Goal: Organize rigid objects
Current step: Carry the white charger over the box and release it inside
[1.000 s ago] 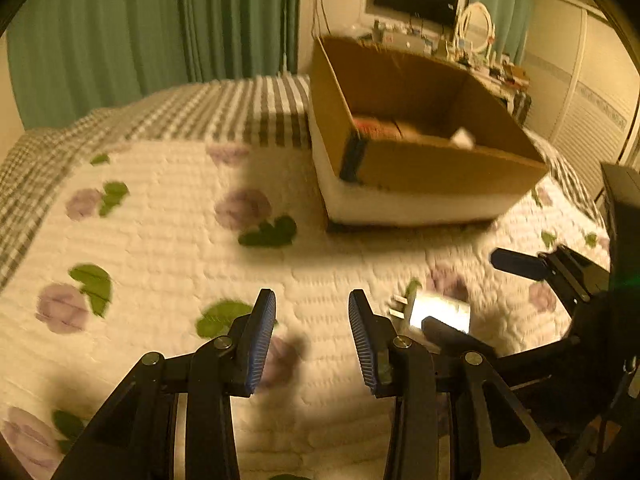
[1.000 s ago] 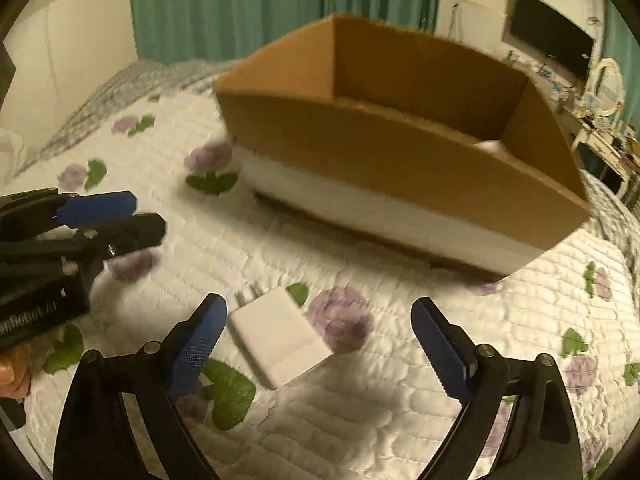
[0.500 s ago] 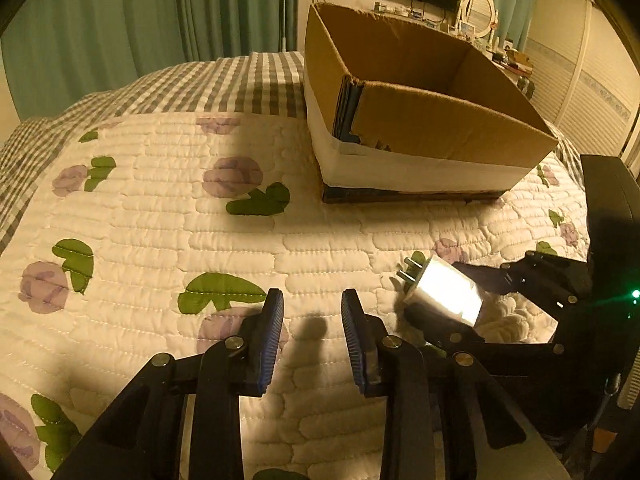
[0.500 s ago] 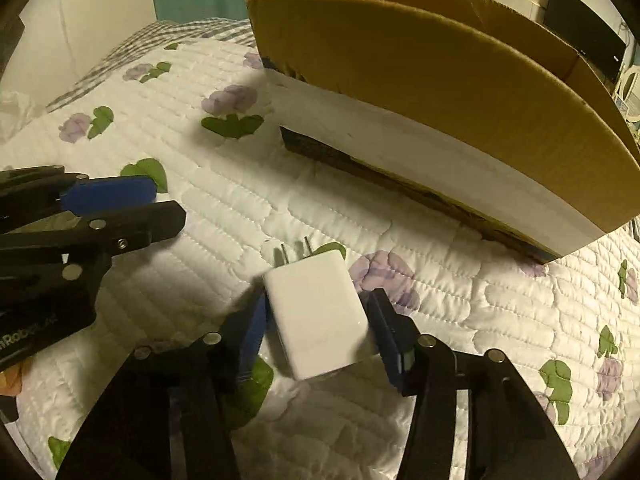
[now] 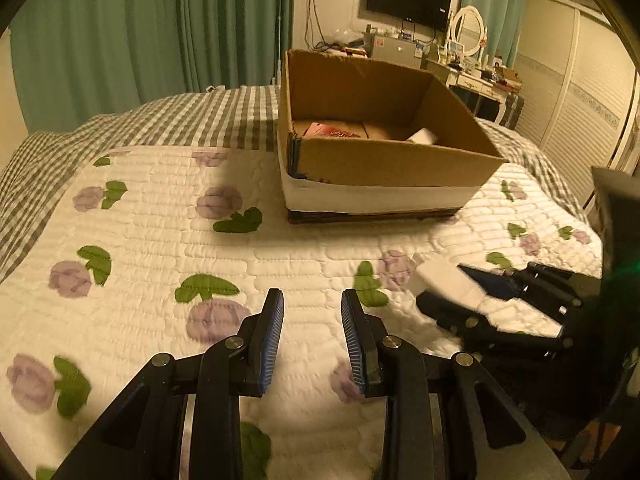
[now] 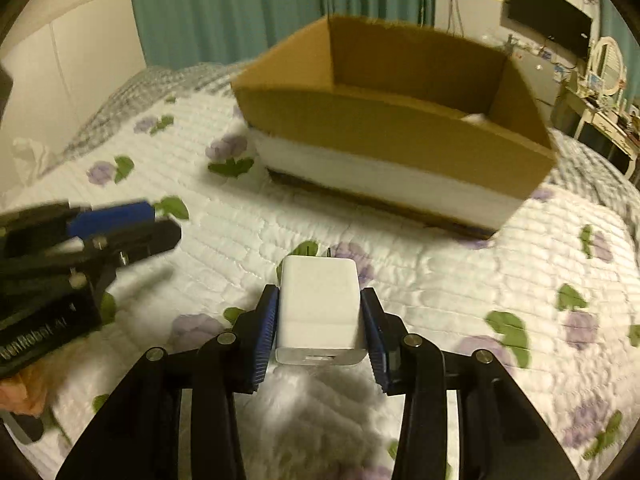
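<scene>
The right claw (image 6: 320, 320) has its blue pads on the two sides of a white charger (image 6: 318, 308), and its jaws are closing on it. The charger's prongs point away from the camera, toward the box (image 6: 384, 132). It sits in front of the box, apart from it, just above the quilt (image 6: 460, 280); whether its underside touches the quilt cannot be told from the right wrist view, which is blurred there.

The left claw (image 5: 312, 320) is narrow, with a small gap between its pads and nothing between them. It hangs over the quilt in front of the box, off the box's near left corner. Seen from the left wrist, the right claw and the charger (image 5: 444, 286) lie to the right of the left claw, both in front of the box.

The box is open-topped cardboard with a white band along its lower wall, and it stands on the quilt. Inside it, near the left wall, lies a reddish packet (image 5: 328, 131); toward the right wall lies a white thing (image 5: 422, 137) too small to name. Behind the box hang green curtains (image 5: 120, 32).
</scene>
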Motion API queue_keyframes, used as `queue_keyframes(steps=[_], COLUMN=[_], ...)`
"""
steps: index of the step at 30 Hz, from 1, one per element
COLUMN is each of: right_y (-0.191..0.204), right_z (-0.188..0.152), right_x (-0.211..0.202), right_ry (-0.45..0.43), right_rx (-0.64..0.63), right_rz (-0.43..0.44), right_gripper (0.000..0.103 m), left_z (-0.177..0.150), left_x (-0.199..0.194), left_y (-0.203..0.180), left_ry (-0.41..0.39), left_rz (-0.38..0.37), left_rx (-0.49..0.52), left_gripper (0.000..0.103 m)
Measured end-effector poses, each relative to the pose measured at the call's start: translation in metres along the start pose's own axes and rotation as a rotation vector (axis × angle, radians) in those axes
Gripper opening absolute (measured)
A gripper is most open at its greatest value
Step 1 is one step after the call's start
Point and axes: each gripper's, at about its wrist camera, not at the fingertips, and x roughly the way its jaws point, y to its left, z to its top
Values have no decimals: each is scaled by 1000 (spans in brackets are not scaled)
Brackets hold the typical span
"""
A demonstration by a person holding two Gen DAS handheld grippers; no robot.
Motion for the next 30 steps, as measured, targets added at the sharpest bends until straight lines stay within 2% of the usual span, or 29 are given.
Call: queue_keyframes(steps=[8, 11, 22, 30], right_y=[3, 8, 15, 13], right_z=[4, 2, 35, 70], right_x=[-71, -94, -192, -242], right_ry=[-123, -161, -372, -503], right_rx=[22, 17, 8, -28], right_rz=[-10, -18, -38, -62], right_gripper=[40, 40, 40, 40], left_z=[-1, 4, 48, 84], left_x=[-48, -70, -152, -187], left_y=[-13, -19, -34, -30], left_ry=[-69, -103, -334, -478], left_rz=[-14, -47, -53, -63], left_rx=[-42, -61, -27, -21], left_gripper=[30, 30, 29, 27])
